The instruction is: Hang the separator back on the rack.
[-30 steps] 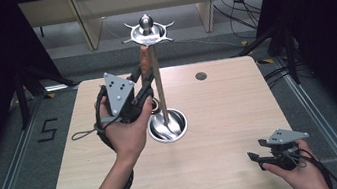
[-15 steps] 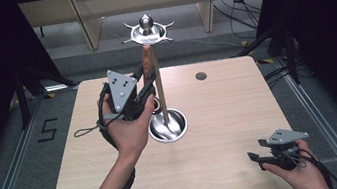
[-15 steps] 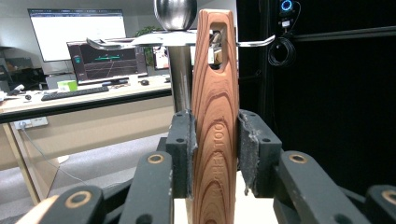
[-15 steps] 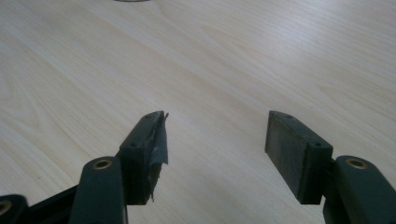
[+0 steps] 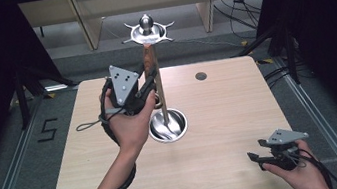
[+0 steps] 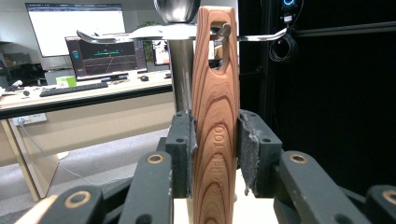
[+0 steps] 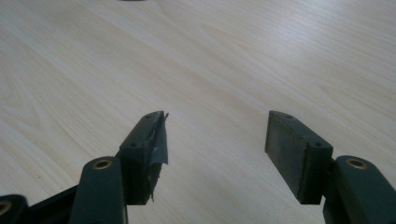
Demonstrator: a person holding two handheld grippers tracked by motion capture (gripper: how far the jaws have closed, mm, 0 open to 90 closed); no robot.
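A steel stand (image 5: 162, 103) with a ball top and hook arms rises from a round bowl-like base (image 5: 177, 123) at the table's middle. A wooden utensil handle (image 5: 149, 59) hangs upright beside the pole. In the left gripper view one hook (image 6: 223, 31) sits in the slot at the top of that handle (image 6: 215, 93). My left gripper (image 5: 151, 81) is shut on the handle lower down, its pads pressed on both sides (image 6: 215, 135). My right gripper (image 5: 255, 158) rests low at the table's front right, open, with bare tabletop between its fingers (image 7: 215, 135).
The light wooden table (image 5: 229, 110) has a small dark round hole (image 5: 200, 76) at the back right. Wooden shelving (image 5: 89, 20) stands beyond the far edge, with cables on the floor at right. A cable trails from my left gripper down the forearm.
My left gripper has edged slightly right, toward the pole, with the wooden handle in it. The right gripper has stayed where it was.
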